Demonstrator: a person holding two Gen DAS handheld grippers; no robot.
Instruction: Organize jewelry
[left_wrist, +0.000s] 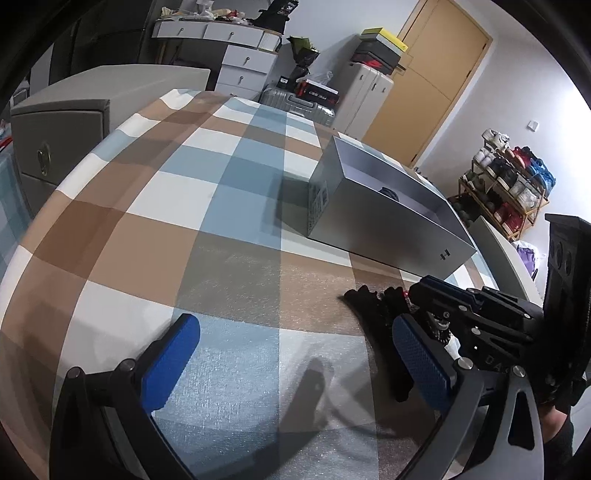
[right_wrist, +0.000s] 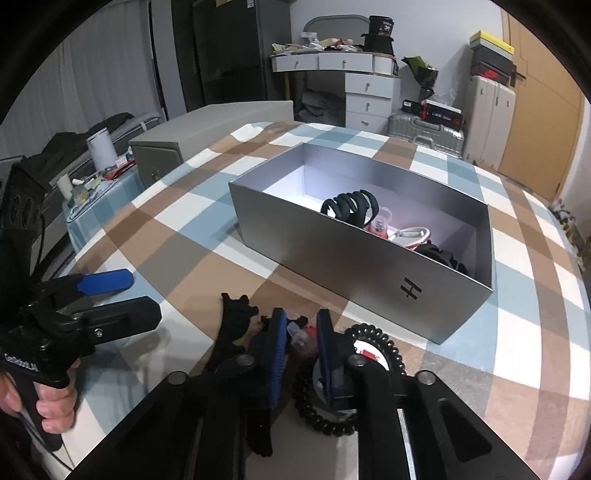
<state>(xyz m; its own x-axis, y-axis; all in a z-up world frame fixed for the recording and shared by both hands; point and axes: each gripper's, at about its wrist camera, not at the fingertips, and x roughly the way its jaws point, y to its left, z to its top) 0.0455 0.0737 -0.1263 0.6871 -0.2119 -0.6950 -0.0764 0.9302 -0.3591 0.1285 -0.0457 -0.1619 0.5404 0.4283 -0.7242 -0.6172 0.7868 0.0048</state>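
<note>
Jaws of the left gripper (left_wrist: 291, 365) stand wide apart over bare cloth; jaws of the right gripper (right_wrist: 301, 343) are nearly closed on a small red-and-clear clip (right_wrist: 303, 338).

Left to right on the checked desk (right_wrist: 535, 332): a black claw clip (right_wrist: 236, 325), the pinched clip, then a black coil hair tie (right_wrist: 332, 417) lying under the right gripper. The clip looks light, stiff and brittle plastic, probably slippery, so a hold across its flat sides seems best. Beyond, the open silver box (right_wrist: 332, 251) already holds a black spiral clip (right_wrist: 351, 208), red-and-clear pieces (right_wrist: 399, 230) and something dark at its right end.
</note>
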